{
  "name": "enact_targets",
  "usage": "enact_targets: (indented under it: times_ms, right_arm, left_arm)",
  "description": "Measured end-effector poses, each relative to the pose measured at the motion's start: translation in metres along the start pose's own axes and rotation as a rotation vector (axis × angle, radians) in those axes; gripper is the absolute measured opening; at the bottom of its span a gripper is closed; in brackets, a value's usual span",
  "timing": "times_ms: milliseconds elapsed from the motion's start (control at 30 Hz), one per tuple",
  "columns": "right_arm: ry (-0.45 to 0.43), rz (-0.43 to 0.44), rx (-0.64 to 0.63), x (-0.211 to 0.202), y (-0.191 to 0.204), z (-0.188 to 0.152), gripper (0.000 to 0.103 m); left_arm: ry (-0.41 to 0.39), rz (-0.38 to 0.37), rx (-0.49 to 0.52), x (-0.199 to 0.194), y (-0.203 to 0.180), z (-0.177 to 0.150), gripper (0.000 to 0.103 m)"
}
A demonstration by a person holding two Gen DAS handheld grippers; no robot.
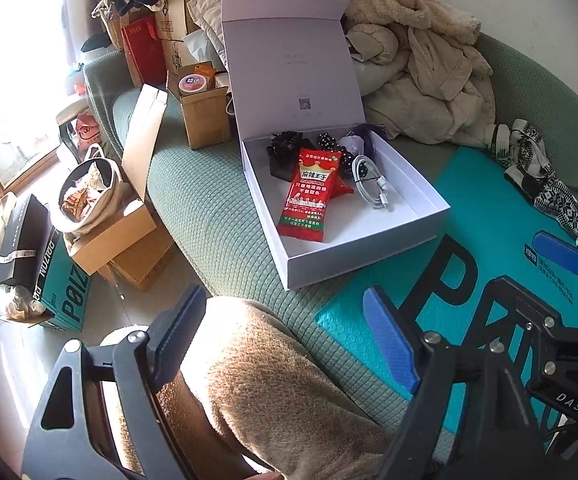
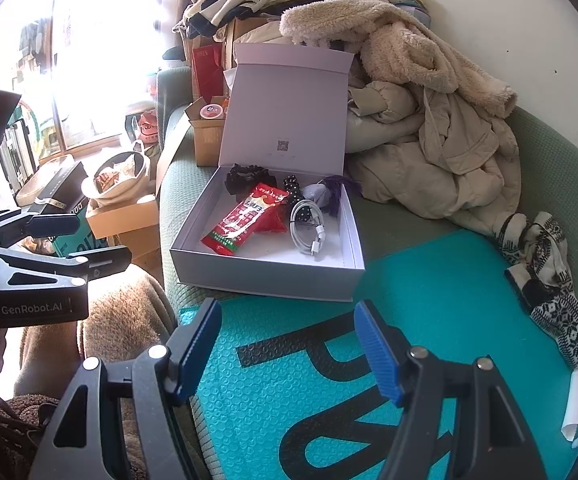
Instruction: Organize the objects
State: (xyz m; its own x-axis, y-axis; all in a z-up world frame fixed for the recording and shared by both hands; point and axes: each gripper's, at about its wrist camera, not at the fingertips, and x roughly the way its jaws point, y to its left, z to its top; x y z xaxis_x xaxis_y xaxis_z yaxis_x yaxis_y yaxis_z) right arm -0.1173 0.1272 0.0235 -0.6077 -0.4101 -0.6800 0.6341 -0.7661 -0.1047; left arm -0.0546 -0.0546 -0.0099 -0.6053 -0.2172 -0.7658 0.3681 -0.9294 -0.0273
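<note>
Both the left gripper (image 1: 285,340) and right gripper (image 2: 289,354) hang spread and empty, snack packet (image 2: 245,220) and cable (image 2: 307,230) already boxed ahead, lid (image 2: 289,108) unclosed.

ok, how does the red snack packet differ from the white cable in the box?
The red snack packet lies flat, printed red and green; the white cable is plain white and coiled in a loop. The packet is the larger and sits mid-box; the cable lies beside it, nearer the box's right wall. Both rest inside the open white box.
</note>
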Motion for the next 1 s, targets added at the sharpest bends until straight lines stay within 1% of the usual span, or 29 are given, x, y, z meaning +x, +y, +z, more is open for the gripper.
enact_targets:
  times_ms: [467, 700, 1000]
  right_arm:
    - [0.014, -0.001, -0.010, 0.008, 0.002, 0.003, 0.070]
    - [0.024, -0.002, -0.015, 0.013, 0.003, 0.005, 0.070]
    - [0.033, -0.006, -0.014, 0.017, 0.002, 0.005, 0.070]
  left_arm:
    - [0.014, -0.006, 0.003, 0.000, 0.001, 0.000, 0.080]
    - [0.035, -0.011, 0.003, 0.006, 0.004, 0.000, 0.080]
    - [0.036, -0.014, 0.006, 0.008, 0.004, -0.001, 0.080]
